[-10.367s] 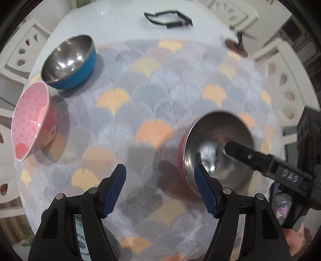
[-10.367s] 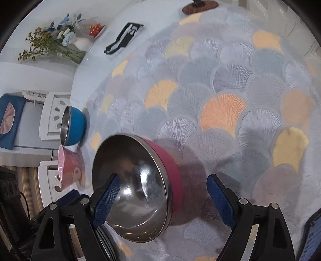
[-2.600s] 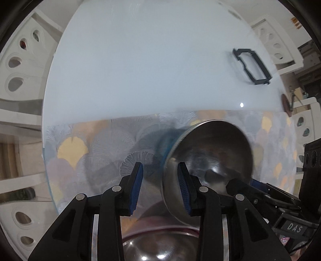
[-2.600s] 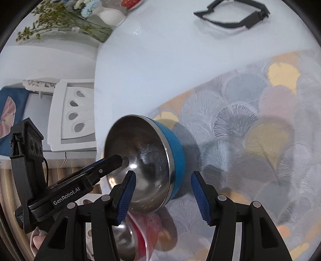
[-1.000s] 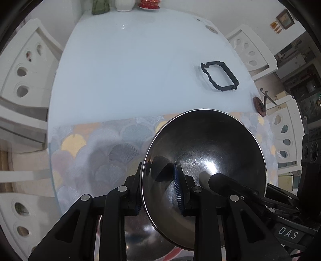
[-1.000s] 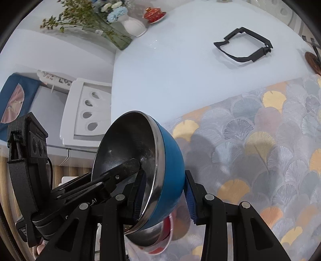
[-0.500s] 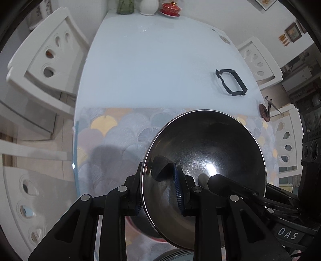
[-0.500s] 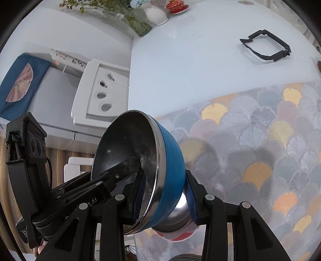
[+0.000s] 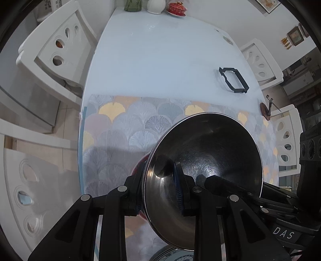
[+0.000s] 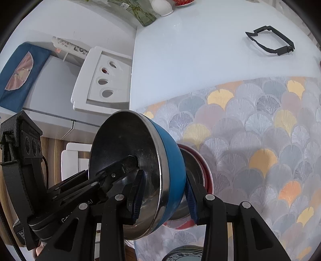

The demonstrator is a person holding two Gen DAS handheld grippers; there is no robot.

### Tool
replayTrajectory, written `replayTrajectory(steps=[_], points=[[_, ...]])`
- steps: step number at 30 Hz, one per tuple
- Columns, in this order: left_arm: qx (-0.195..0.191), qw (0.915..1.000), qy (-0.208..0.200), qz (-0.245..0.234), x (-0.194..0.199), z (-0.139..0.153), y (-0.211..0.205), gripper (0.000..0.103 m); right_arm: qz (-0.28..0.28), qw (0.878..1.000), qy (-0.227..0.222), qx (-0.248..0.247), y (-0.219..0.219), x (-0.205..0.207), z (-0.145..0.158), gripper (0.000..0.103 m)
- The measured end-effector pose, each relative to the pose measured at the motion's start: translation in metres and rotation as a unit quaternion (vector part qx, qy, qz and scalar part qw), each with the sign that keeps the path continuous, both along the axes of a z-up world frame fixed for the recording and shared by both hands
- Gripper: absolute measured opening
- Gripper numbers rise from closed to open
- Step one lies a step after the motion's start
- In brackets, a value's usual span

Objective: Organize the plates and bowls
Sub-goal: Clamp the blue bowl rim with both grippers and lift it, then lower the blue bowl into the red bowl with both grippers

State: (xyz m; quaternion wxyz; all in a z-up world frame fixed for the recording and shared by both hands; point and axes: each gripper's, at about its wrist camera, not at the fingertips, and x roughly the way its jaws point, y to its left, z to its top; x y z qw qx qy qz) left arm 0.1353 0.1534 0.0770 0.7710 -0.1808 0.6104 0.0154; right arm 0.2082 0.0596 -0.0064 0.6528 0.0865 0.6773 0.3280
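While you've got both tongs up off the surface, the biggest thing in shot is the white table [image 9: 160, 56], with the fan-pattern placemat [image 9: 128, 128] covering its near part. White chairs [image 9: 58, 50] stand around it.

Next down is the blue bowl [image 10: 172, 160], steel inside, blue outside. You're holding it tipped on its side in the air above the mat, with the opening turned toward your left. Both tongs are clamped on its rim. Your right gripper [image 10: 163, 192] has one pad inside the steel and the other on the blue wall. Your left gripper [image 9: 158, 190] pinches the rim from the other side, one pad inside and the other finger behind the wall, mostly hidden.

Just behind and below the blue bowl sits the red bowl [image 10: 202, 166], upright on the mat, also steel inside. From the right wrist camera it looks very near the blue one, but I can't tell if they touch.

At the bottom edge a patterned plate [image 10: 182, 256] peeks in, mostly cut off.

Smaller stuff: a black frame [image 9: 233, 80] lies on the bare table well away from the bowls, a small brown disc [image 9: 264, 110] sits by the mat's right edge, and a red lidded cup [image 9: 176, 8] stands at the far end.
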Motion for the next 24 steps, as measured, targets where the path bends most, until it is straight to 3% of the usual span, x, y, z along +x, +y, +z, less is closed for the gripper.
replayTrajectory(steps=[24], points=[[-0.017,0.9994,0.020,0.023,-0.021,-0.018,0.002,0.023,0.008,0.999,0.023,-0.027,-0.007,-0.015,-0.025,0.039]])
